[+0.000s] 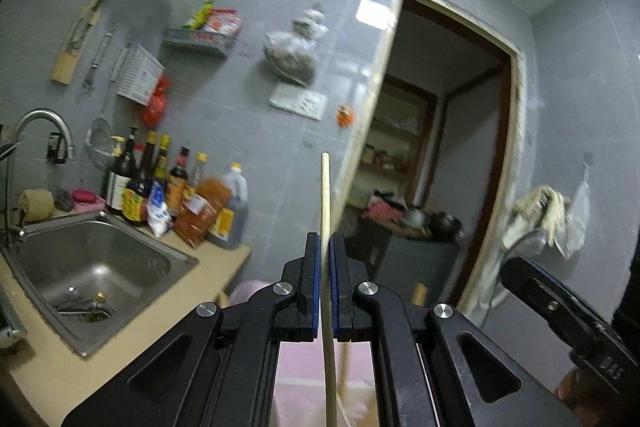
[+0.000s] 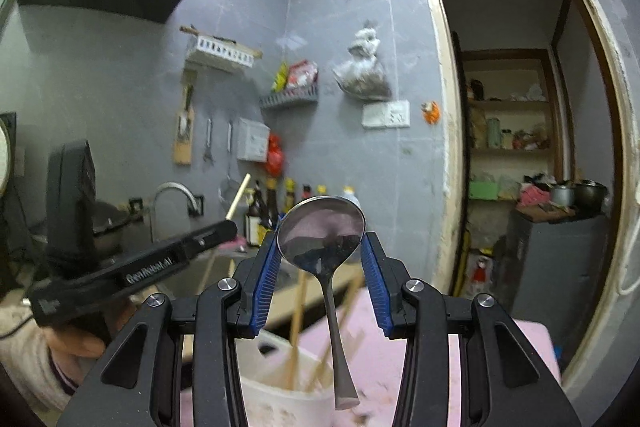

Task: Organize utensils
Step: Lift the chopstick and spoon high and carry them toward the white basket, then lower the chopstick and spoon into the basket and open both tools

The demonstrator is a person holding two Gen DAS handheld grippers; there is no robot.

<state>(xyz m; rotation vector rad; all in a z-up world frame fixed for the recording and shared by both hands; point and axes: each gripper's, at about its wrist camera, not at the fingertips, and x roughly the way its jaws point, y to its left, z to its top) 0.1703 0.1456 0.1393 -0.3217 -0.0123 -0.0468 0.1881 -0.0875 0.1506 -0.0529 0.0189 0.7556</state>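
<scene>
My left gripper [image 1: 325,251] fingers nearly shut, pinching an upright wooden chopstick [image 1: 325,195], my right gripper [image 2: 322,247] fingers spread wide around a metal spoon [image 2: 324,239], bowl between their tips, handle hanging above the white utensil holder [image 2: 280,395]

A steel sink [image 1: 92,267] is set in the counter [image 1: 48,367]. Just behind the sink stand sauce bottles [image 1: 160,187]. A curved tap [image 1: 44,125] rises at its left. Far right of the sink is a doorway [image 1: 440,147].
</scene>
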